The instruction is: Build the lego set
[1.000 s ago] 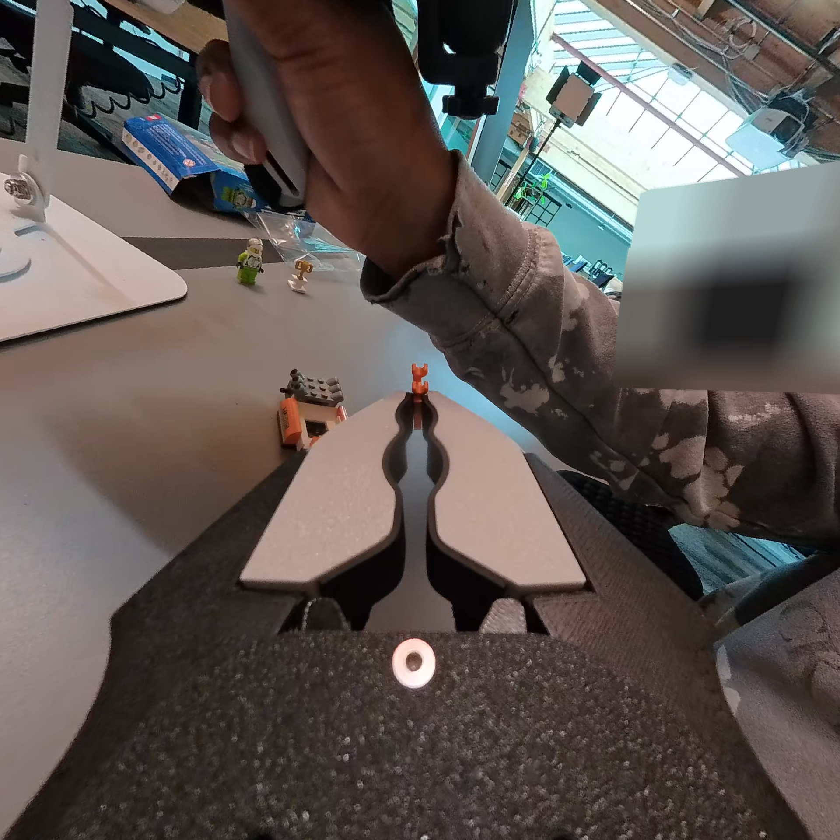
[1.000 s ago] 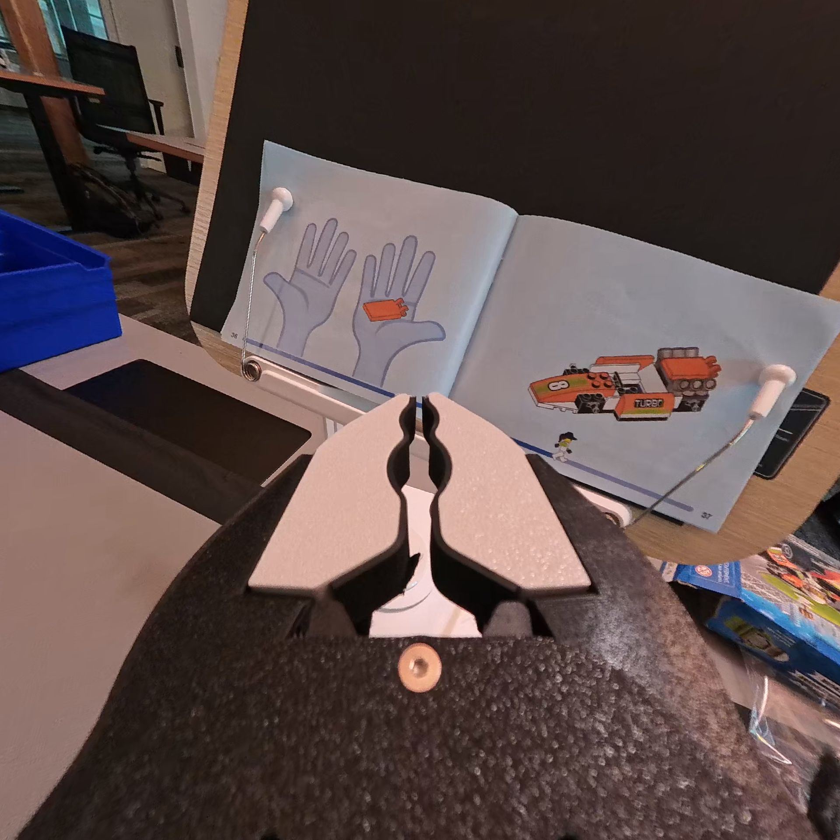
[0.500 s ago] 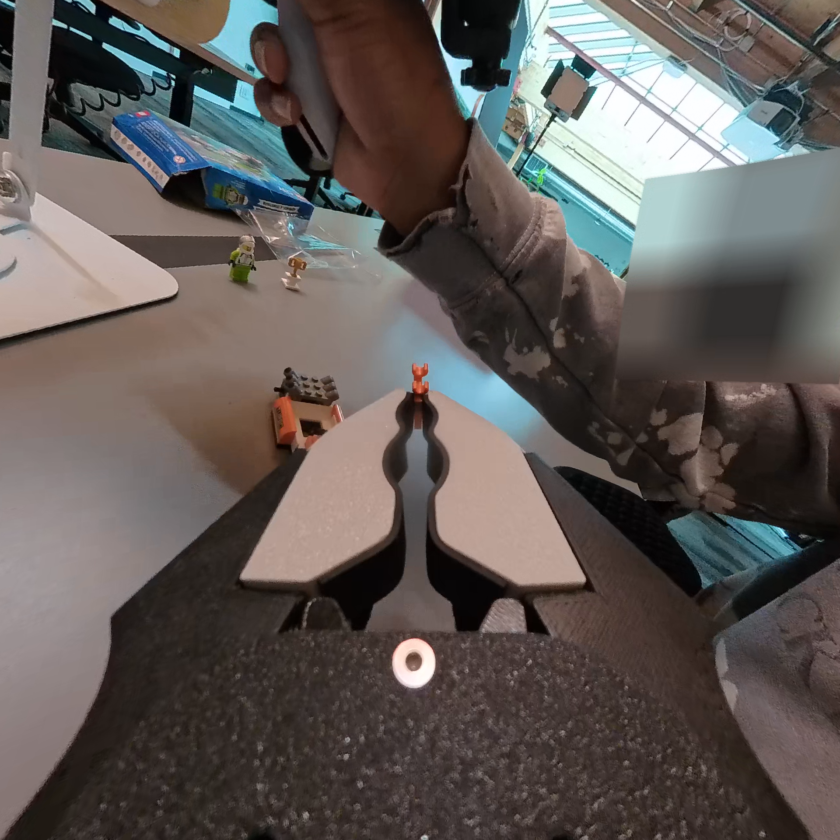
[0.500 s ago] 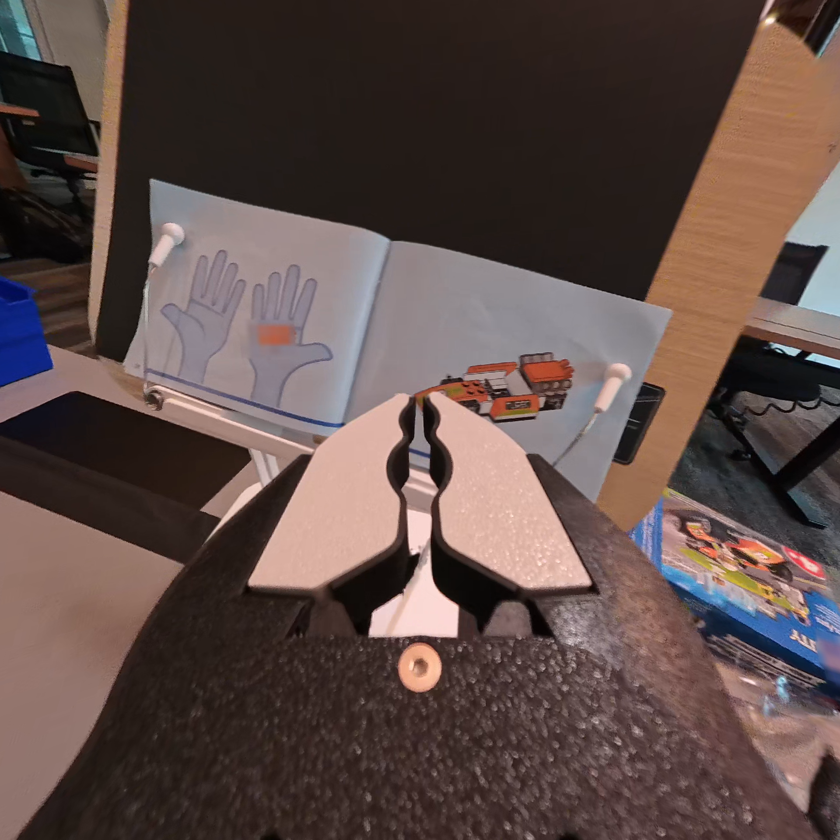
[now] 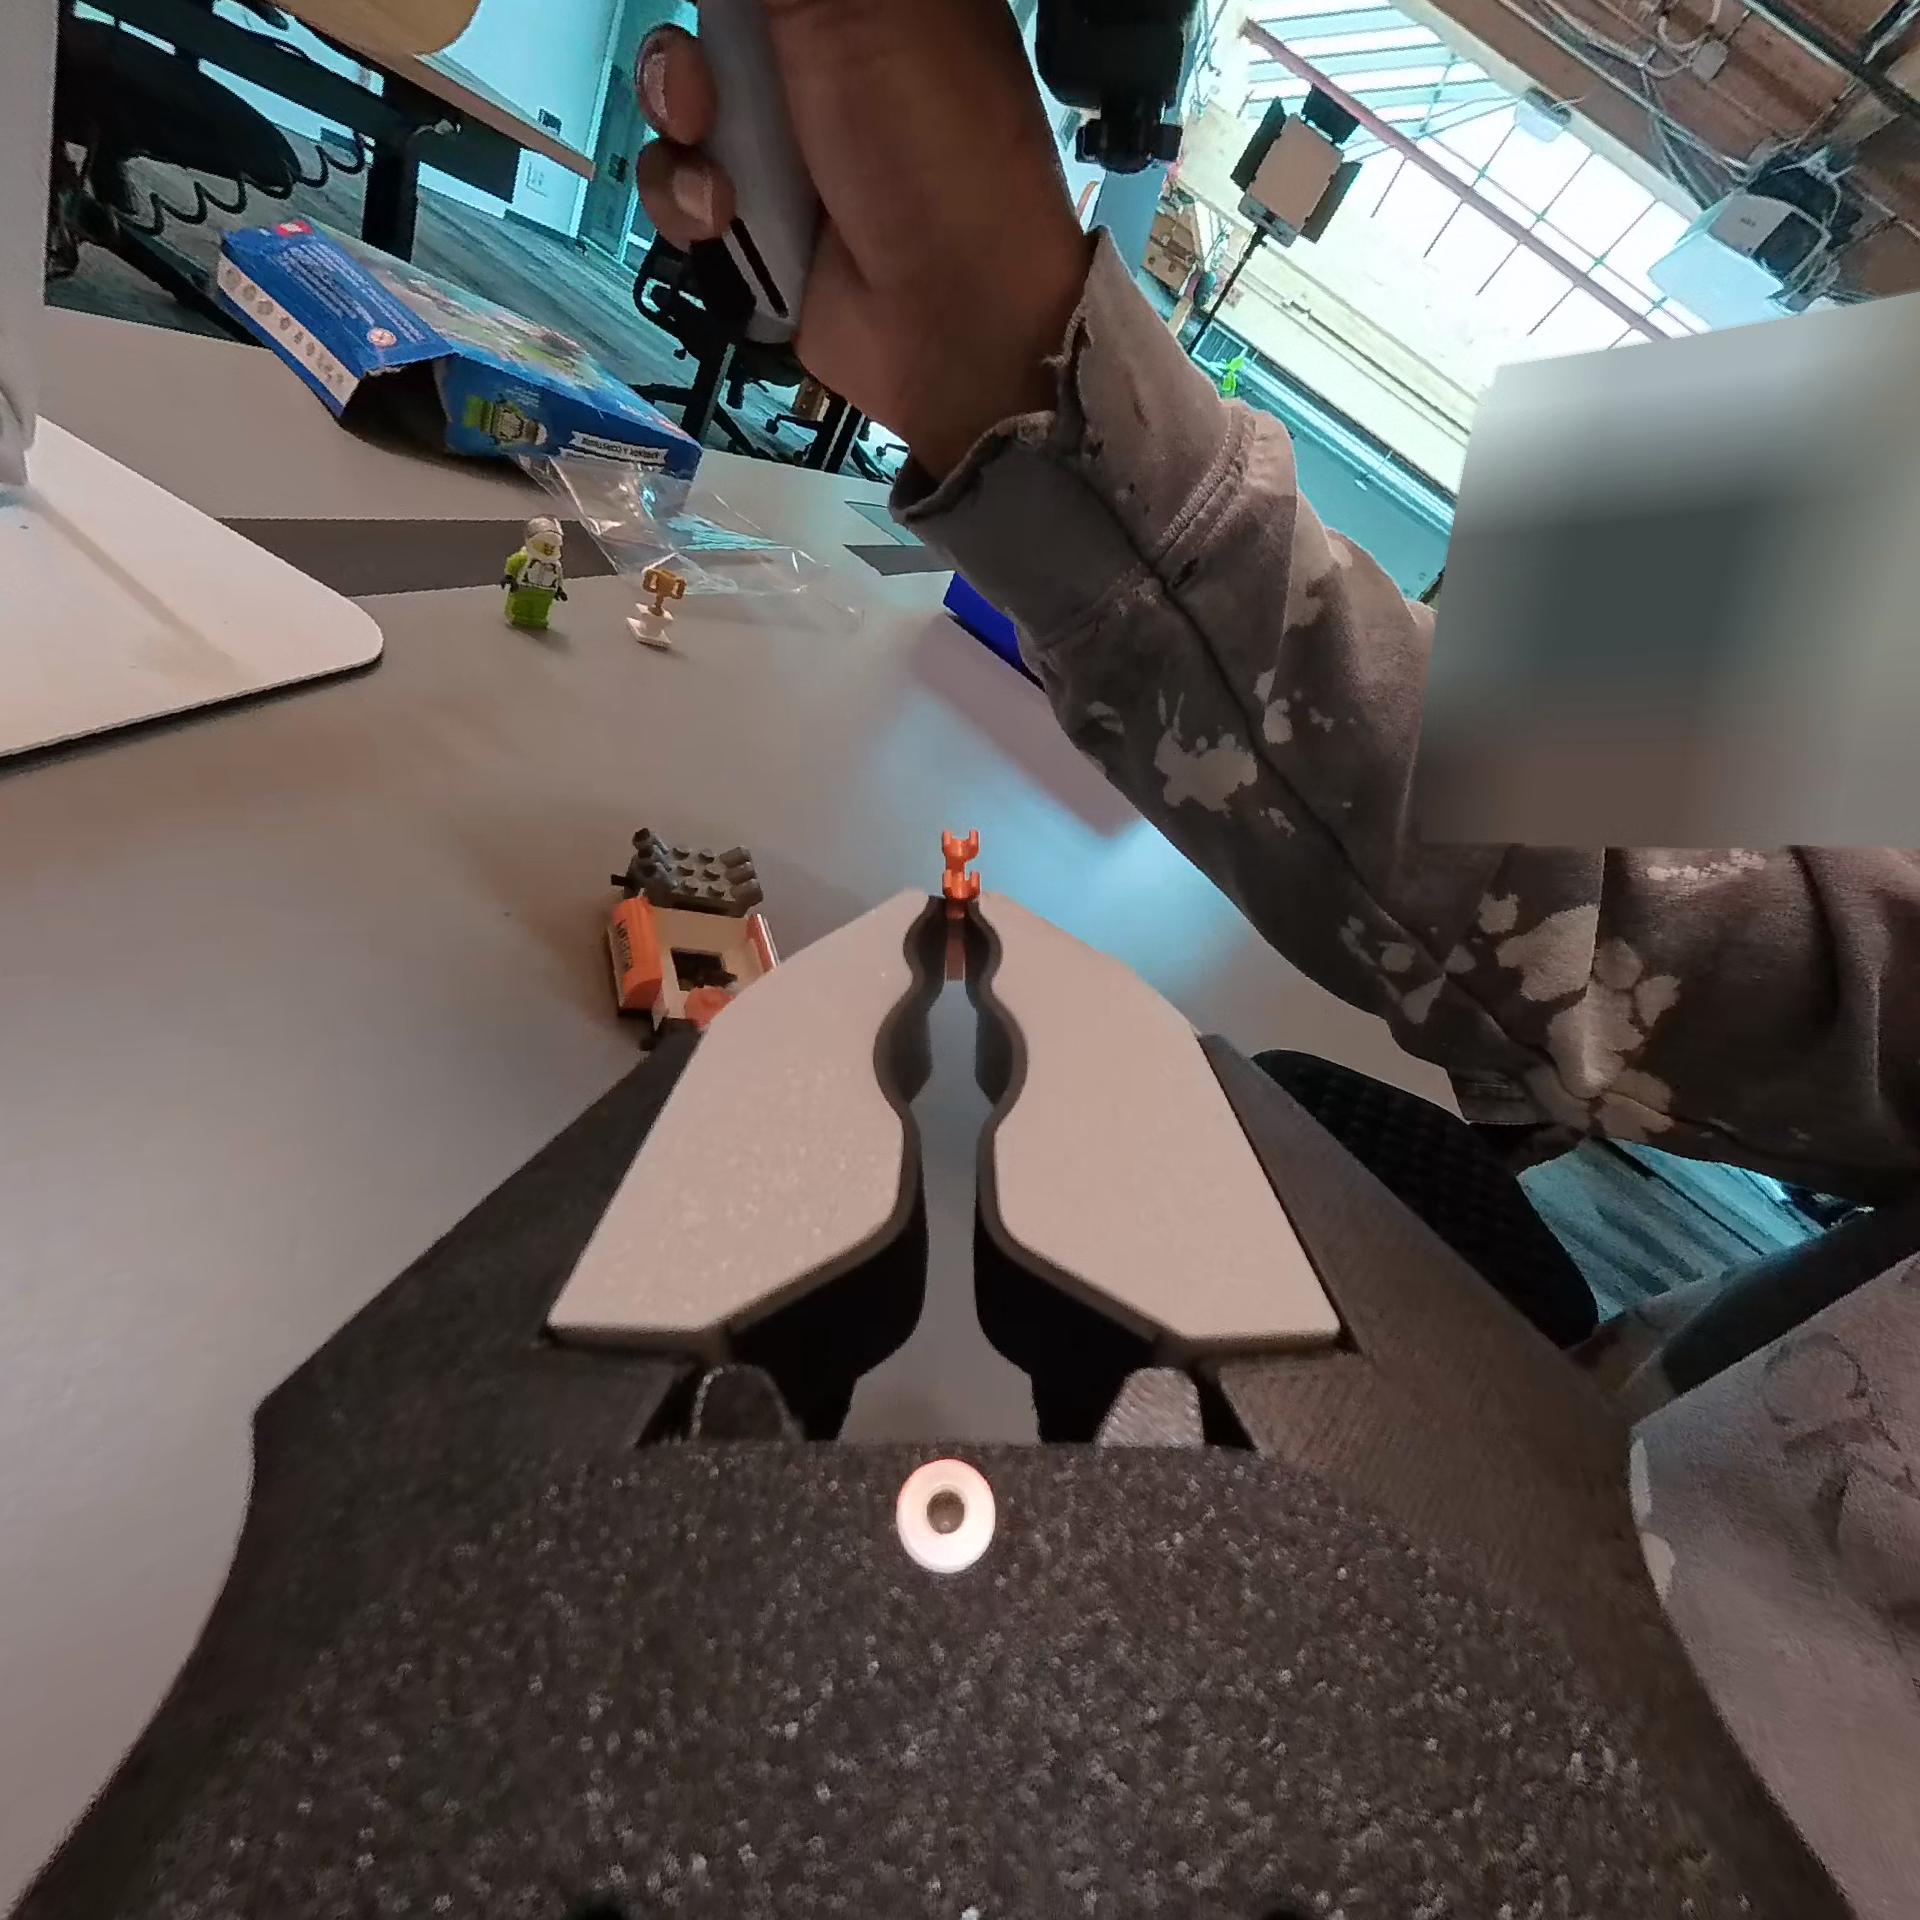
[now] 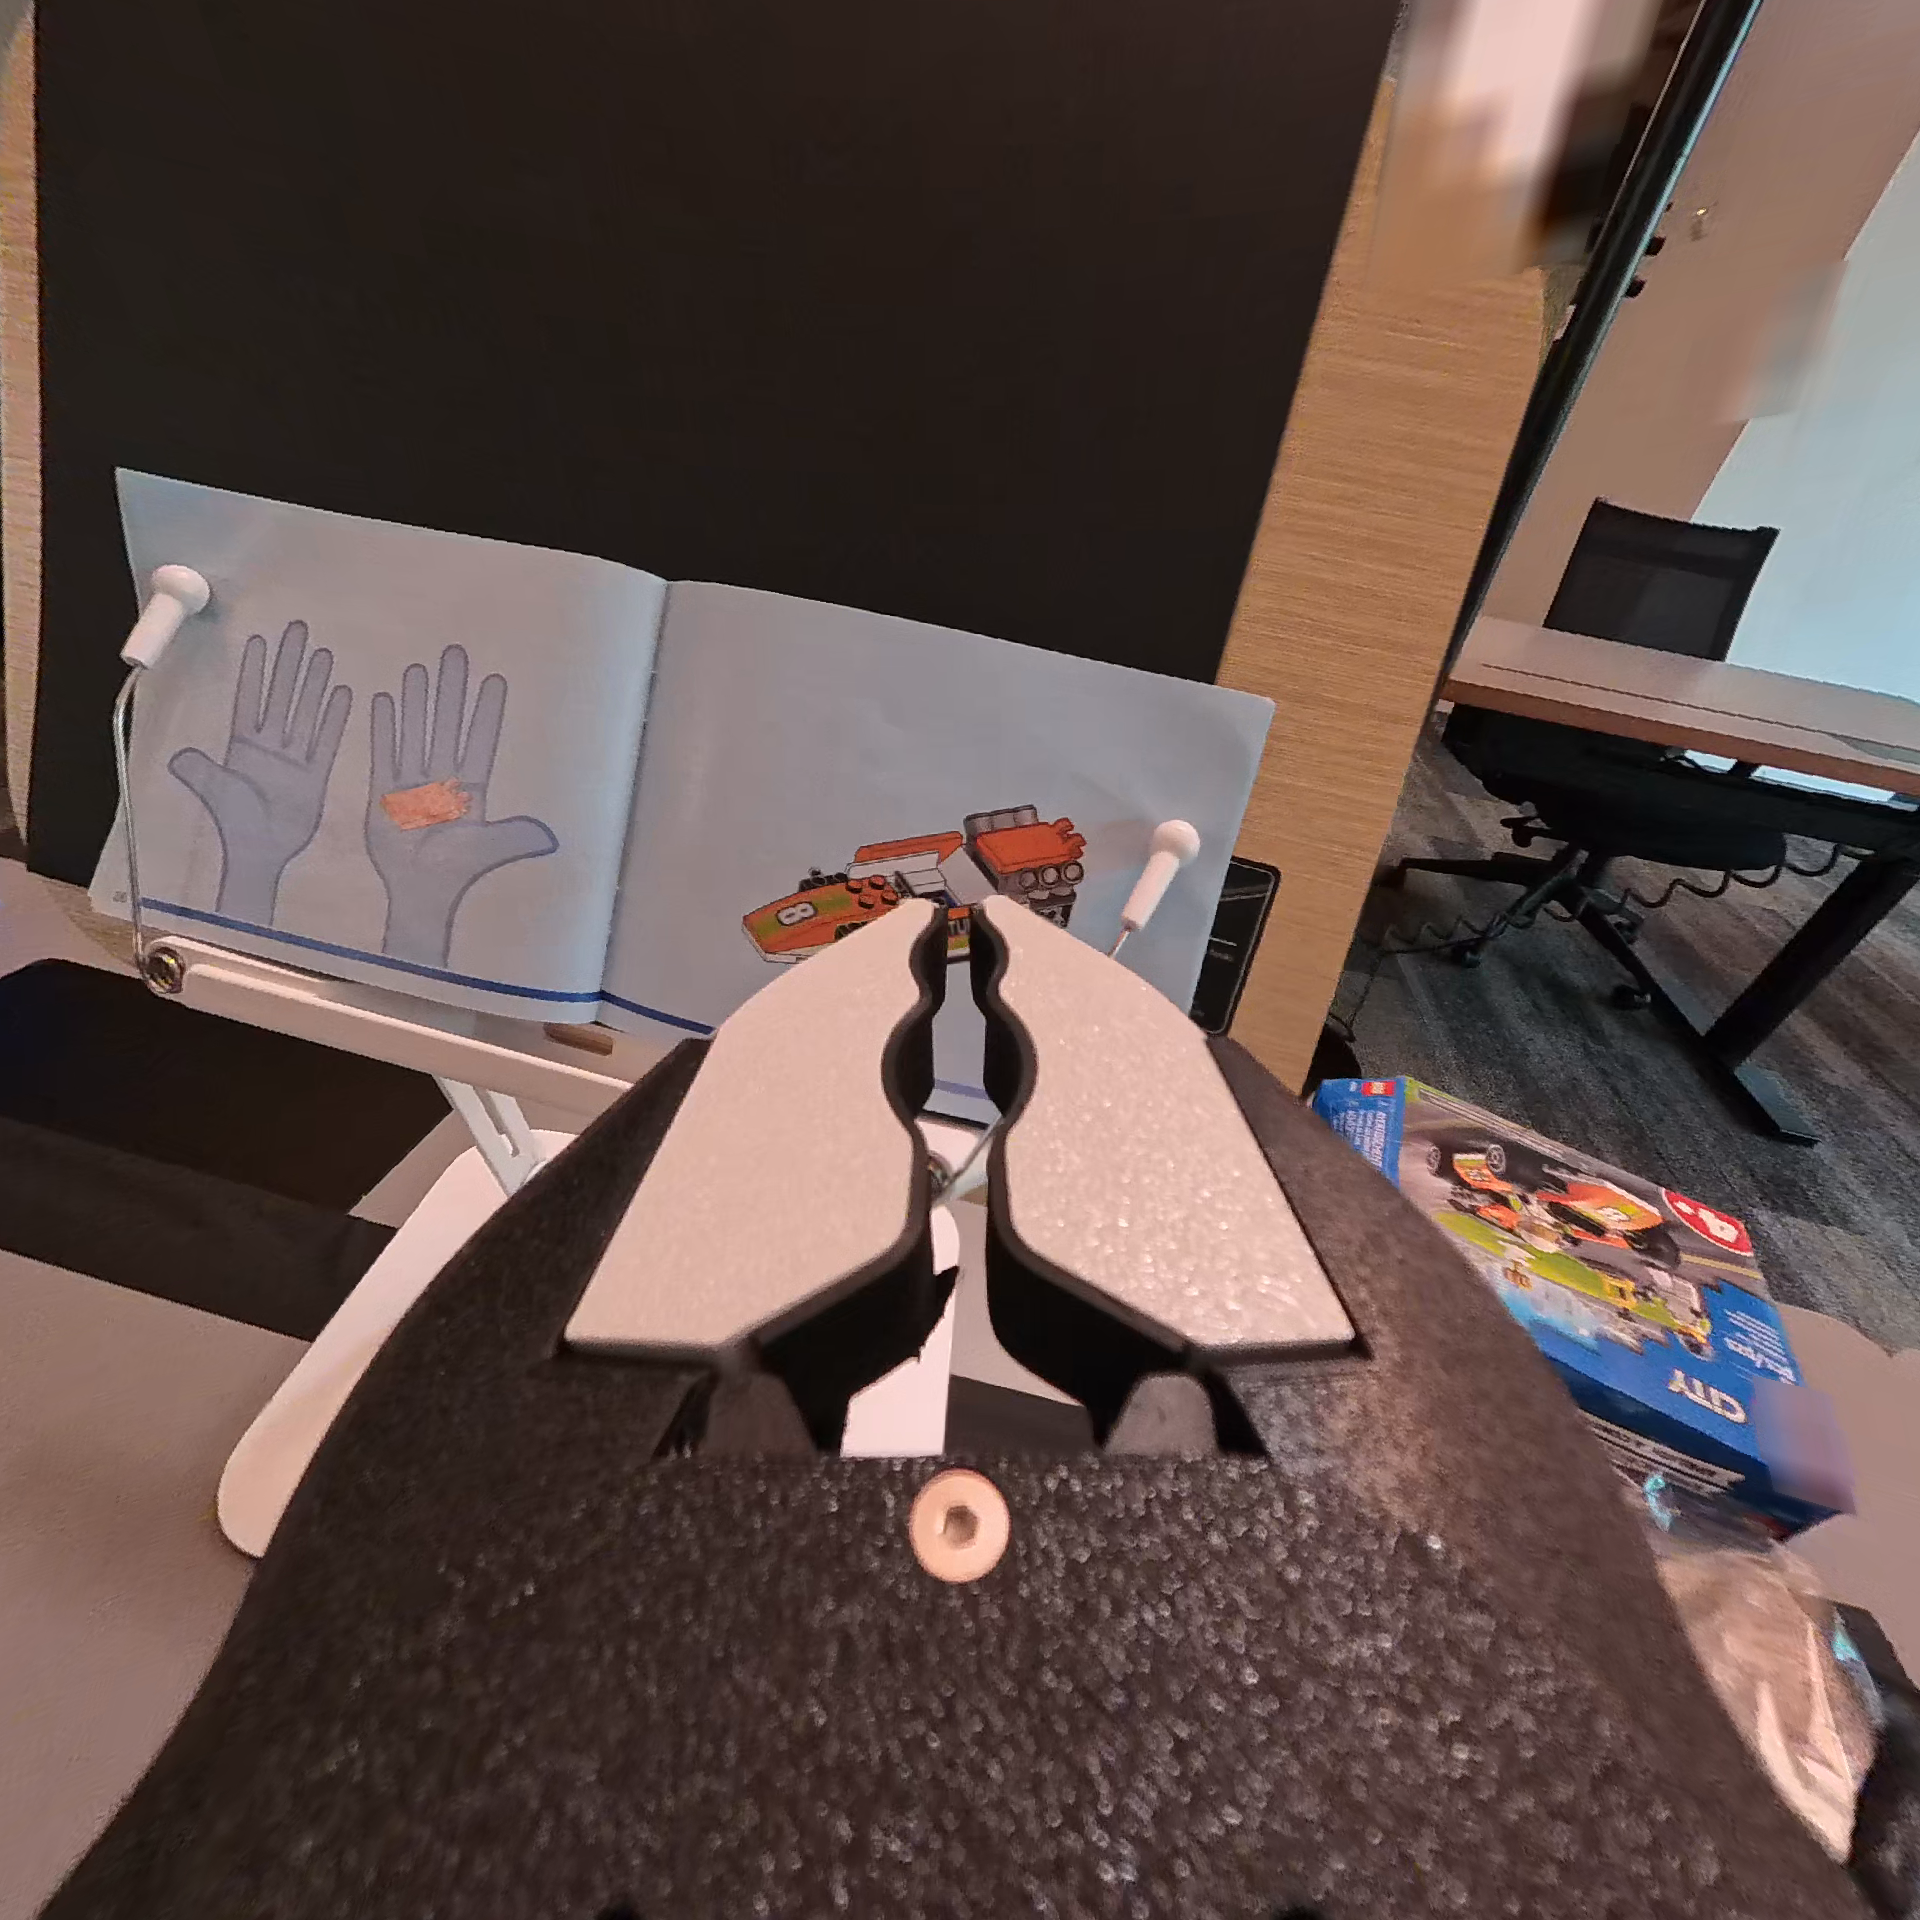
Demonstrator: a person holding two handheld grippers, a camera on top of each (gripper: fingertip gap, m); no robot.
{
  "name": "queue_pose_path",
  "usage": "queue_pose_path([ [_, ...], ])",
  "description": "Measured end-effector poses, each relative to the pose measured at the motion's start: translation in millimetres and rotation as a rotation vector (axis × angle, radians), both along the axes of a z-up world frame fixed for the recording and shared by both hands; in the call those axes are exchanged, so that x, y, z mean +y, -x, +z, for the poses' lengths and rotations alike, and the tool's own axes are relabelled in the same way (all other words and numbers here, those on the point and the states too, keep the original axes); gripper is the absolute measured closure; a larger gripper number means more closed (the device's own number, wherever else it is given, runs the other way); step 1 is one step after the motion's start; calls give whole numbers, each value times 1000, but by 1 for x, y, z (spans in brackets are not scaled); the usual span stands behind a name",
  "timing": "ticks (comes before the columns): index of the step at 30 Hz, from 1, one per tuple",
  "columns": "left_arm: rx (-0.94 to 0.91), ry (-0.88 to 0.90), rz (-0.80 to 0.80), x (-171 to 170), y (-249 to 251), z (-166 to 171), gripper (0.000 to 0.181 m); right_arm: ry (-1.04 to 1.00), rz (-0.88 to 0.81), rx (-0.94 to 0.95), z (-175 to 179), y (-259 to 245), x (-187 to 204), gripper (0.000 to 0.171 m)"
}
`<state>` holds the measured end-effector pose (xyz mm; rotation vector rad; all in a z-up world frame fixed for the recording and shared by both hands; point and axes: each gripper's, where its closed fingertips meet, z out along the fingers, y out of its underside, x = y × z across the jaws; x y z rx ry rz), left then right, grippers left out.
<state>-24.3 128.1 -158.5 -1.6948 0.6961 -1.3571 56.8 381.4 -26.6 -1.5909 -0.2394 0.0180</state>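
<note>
Left gripper (image 5: 958,906) clenched on small orange clip piece (image 5: 959,864), tip protruding beyond fingertips. Partly built car (image 5: 691,940) on table (image 5: 260,987), just left. Right gripper (image 6: 958,914) pinched closed, empty, facing instruction booklet (image 6: 665,790).

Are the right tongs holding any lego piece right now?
No. In the right wrist view the right tongs are shut with nothing between the tips, pointed at the open instruction booklet on its stand.

Surroundings on and behind your table

Your grey table (image 5: 260,935) adjoins a black panel (image 6: 727,312); an office chair (image 6: 1652,748) and wooden desk (image 6: 1683,696) stand beyond, with a studio light (image 5: 1294,171) overhead.
</note>
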Motion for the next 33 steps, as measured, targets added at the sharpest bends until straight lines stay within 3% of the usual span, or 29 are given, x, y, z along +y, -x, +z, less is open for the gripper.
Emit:
queue_pose_path([
  [5, 0, 8, -102, -12, -5, 1, 178, -9, 91, -6, 3, 3, -15, 167],
  [8, 14, 30, -216, -23, -10, -2, 178, -15, 428, -93, -3, 36, -58, 163],
  [13, 60, 62, -388, -35, -21, -10, 178, 137, 1127, -296, -60, 71, -186, 158],
  [17, 128, 31, -462, -39, -34, -17, 179, 406, 1398, -296, -102, 55, -253, 157],
  [21, 183, -11, -503, -37, -47, -19, 178, 589, 1491, -291, -127, 40, -286, 156],
  [28, 252, -75, -543, -40, -61, -21, 179, 600, 1394, -370, -146, 32, -282, 158],
  [33, 234, -108, -511, -39, -61, -19, 178, 622, 1395, -269, -146, 30, -285, 165],
])
